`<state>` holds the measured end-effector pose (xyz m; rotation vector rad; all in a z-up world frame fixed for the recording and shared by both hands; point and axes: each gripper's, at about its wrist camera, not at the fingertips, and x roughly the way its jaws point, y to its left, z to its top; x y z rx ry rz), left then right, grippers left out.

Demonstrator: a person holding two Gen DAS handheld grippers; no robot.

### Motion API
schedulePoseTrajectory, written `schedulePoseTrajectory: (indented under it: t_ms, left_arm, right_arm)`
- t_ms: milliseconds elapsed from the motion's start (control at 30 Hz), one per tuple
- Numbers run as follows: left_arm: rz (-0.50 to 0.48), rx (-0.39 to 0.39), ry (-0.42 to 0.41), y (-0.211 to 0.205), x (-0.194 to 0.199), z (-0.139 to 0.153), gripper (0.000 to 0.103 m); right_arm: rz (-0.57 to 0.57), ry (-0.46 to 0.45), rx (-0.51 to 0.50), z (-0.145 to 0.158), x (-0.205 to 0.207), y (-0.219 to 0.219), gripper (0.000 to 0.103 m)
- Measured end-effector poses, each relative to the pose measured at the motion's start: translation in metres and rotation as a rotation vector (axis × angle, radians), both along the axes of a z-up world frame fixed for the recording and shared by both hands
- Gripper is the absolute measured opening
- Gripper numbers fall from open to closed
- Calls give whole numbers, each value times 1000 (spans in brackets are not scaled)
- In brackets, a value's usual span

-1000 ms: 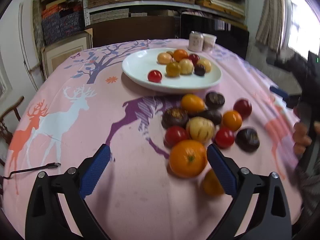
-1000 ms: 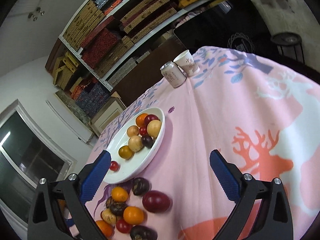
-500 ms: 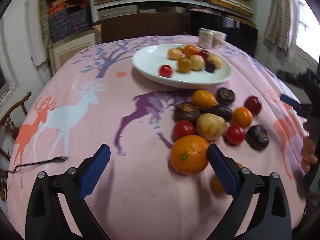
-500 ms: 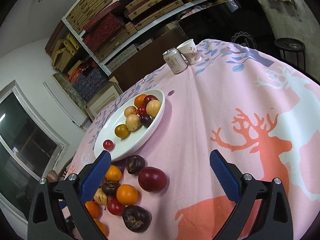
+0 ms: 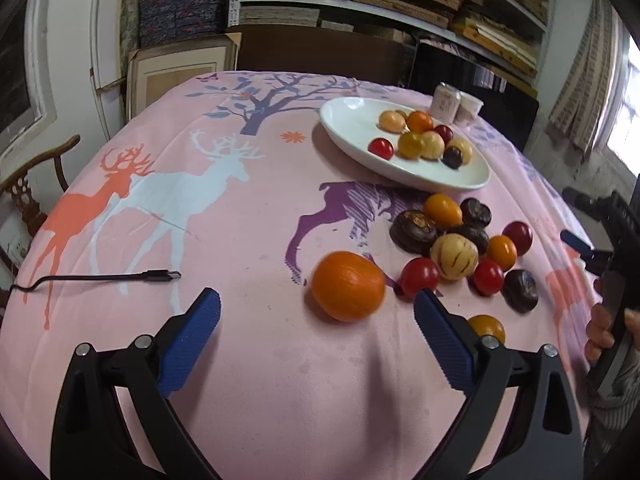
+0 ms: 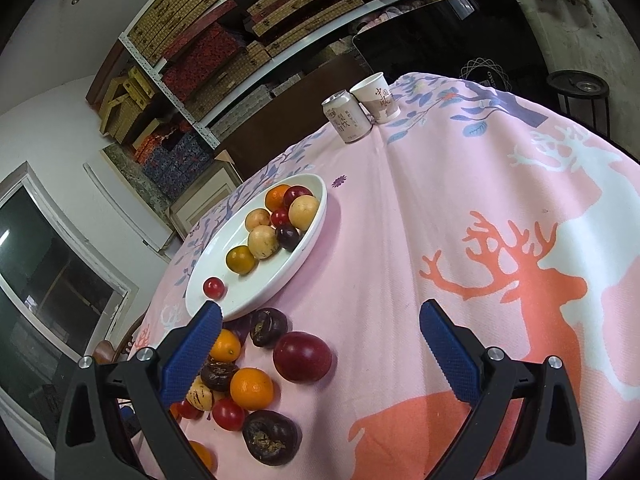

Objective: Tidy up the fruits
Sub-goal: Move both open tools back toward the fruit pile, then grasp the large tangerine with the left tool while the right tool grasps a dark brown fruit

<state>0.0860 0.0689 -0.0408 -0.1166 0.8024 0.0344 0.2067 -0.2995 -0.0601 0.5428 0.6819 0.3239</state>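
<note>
1. Left gripper (image 5: pixel 316 320): jaws spread wide, nothing between them, held low over the pink tablecloth (image 5: pixel 248 380) and aimed forward across it.
2. Large orange (image 5: pixel 348 291): on the cloth just ahead of the fingertips, right of centreline, nearer the right finger. Roughly round, so no axis to align. My read: shift right a little, then advance.
3. Small yellow fruit (image 5: pixel 486 327): just outside the right finger, could get bumped.
4. Loose fruit pile (image 5: pixel 456 240): ahead-right, beyond the orange.
5. White plate (image 5: pixel 352 128): farther ahead-right, partly filled, likely the drop target.
6. Right gripper (image 6: pixel 320 330): also spread and empty, well to the right, farther from the orange. Left takes it.
</note>
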Motion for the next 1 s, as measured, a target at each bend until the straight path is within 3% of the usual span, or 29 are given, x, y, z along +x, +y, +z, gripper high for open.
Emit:
schedulePoseTrajectory:
  t_ms: [200, 433, 533, 733, 867, 933, 1000]
  left_arm:
    - [-27, 21, 18, -5, 10, -4, 95]
    - [-57, -93, 42, 10, 16, -8, 95]
    - [-39, -82, 33, 12, 16, -8, 95]
    - [-57, -121, 36, 14, 16, -12, 95]
    - [-36, -104, 49, 10, 16, -13, 95]
    - [4, -59, 54, 8, 16, -14, 95]
    - [16, -29, 79, 5, 19, -17, 95]
  right_arm:
    - [5, -6, 11, 1, 0, -1, 100]
    - [0, -2, -28, 1, -4, 2, 100]
    - [59, -23, -45, 1, -17, 11, 100]
    - [217, -48, -150, 3, -47, 41, 100]
    - [198, -21, -203, 2, -51, 45, 100]
    - [136, 21, -299, -1, -53, 51, 100]
    - [144, 4, -356, 1, -58, 60, 100]
